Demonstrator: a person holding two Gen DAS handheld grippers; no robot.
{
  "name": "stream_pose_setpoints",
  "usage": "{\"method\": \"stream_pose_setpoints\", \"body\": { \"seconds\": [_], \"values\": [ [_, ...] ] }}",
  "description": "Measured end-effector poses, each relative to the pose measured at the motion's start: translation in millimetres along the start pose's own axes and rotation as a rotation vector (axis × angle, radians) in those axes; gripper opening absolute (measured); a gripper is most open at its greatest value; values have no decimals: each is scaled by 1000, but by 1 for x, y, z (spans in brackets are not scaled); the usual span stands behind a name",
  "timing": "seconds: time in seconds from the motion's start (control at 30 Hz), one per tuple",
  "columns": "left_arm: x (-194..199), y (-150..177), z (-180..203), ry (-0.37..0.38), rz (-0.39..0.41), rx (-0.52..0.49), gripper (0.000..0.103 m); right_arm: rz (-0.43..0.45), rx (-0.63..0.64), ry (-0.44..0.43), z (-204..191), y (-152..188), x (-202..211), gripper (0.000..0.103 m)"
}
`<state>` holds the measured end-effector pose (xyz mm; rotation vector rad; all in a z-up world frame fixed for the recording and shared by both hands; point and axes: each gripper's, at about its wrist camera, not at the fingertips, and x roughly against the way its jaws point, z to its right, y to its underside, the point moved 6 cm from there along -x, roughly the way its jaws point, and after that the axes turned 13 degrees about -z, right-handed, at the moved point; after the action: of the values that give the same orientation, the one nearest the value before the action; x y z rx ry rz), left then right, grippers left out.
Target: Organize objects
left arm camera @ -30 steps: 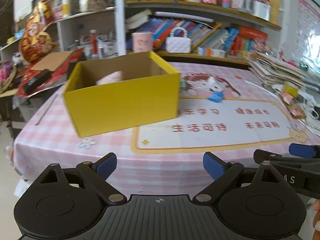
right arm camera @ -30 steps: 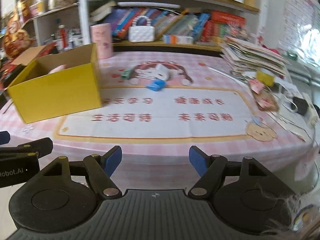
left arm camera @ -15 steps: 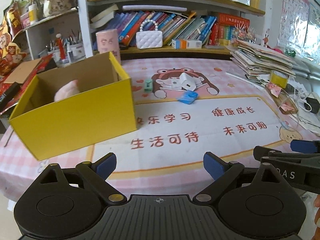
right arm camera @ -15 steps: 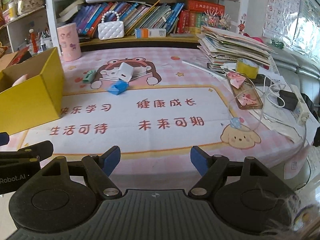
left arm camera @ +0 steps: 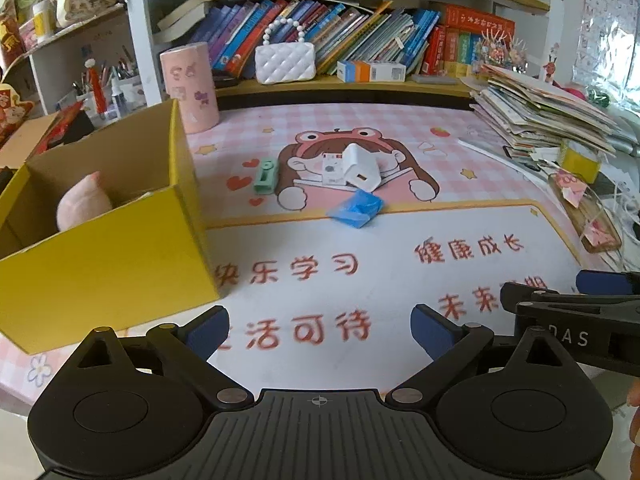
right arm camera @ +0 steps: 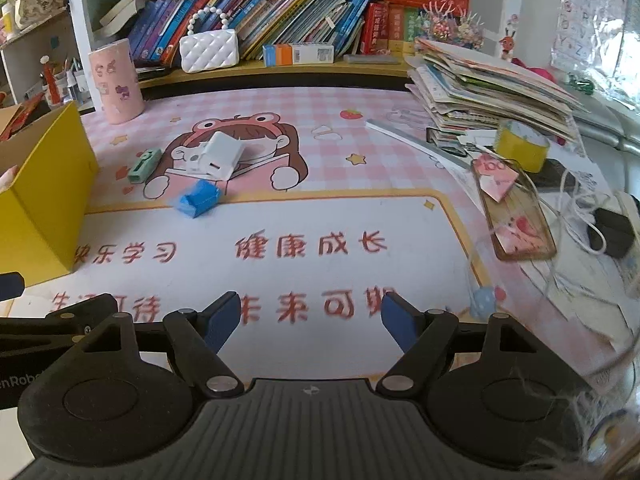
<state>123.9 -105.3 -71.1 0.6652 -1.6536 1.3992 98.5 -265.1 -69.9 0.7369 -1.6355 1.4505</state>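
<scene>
table [left arm camera: 460, 128]: pink checked cloth with a printed cartoon mat.
yellow box [left arm camera: 108, 264]: open-topped, at the table's left, just ahead and left of the left gripper [left arm camera: 320, 330]; holds a pink soft toy [left arm camera: 82, 200].
left gripper: jaws apart, nothing between them, over the mat's near edge.
right gripper [right arm camera: 310, 320]: jaws apart, empty, beside the left one.
paper stack [right arm camera: 492, 92]: far right of the table.
pink cylinder [right arm camera: 116, 80]: upright behind the box.
white charger [right arm camera: 220, 156]: on the cartoon, well ahead of both grippers, touching a small white card [left arm camera: 332, 168].
blue packet [right arm camera: 199, 199]: just in front of the charger.
green item [right arm camera: 145, 165]: between charger and box.
</scene>
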Motion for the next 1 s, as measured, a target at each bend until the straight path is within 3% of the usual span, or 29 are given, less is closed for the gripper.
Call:
{"method": "stream_pose_setpoints", "body": {
  "seconds": [0.27,0.6,0.93,1.0],
  "values": [
    [-25,-32,15,-9,-30,54,96,7,-8,-78,22,-45,-24,75],
    [-75,-89,30,-45,-17,67,63,82,-16,-133,35,-120,-43,75],
    [-123,-113,47,-75,-44,35,57,75,8,-176,30,-146,-60,76],
    [-130,-113,50,-93,-56,-1,43,68,10,-192,28,-149,-63,76]
  ]
}}
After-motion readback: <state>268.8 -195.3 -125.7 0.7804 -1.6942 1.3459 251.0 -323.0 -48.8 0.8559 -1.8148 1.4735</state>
